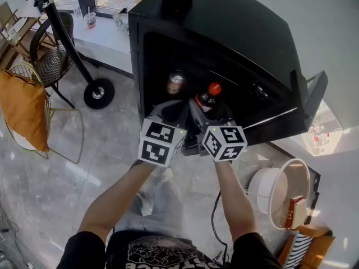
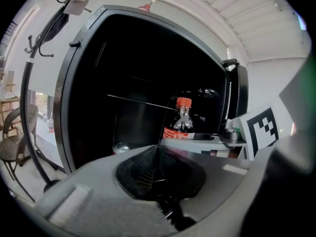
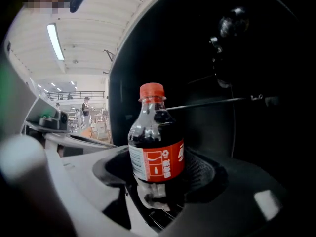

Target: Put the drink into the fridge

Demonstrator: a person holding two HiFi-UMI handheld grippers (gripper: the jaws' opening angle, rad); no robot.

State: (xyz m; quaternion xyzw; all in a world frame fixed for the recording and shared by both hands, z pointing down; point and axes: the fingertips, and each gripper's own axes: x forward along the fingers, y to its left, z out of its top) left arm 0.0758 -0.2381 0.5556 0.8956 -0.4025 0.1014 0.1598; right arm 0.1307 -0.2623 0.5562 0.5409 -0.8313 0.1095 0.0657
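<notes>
Nearest the camera, two bare forearms are seen reaching forward, each ending in a gripper topped by a cube of black-and-white square markers. The left tongs are pressed together along a thin seam, and nothing is caught between them. They are held just beside the right tongs, low in front of the opening.

The right tongs are pinched on the lower body of a clear plastic bottle of dark cola with a red cap and a red label. The bottle is held upright, with label and neck rising above the pads. It is at the mouth of the open black fridge, against the dark interior. Whether its base rests on anything cannot be told.

Deeper inside, a thin wire shelf is seen crossing at about the height of the bottle's neck. To the left, a silver drink can stands upright, apart from the bottle. The fridge's black door is swung open at the right.

Beyond the fridge, on the left, a small black wheel rests on the glossy grey floor near a wire chair bearing an orange cushion. Farther back, a cup with a straw is set on a white surface.
</notes>
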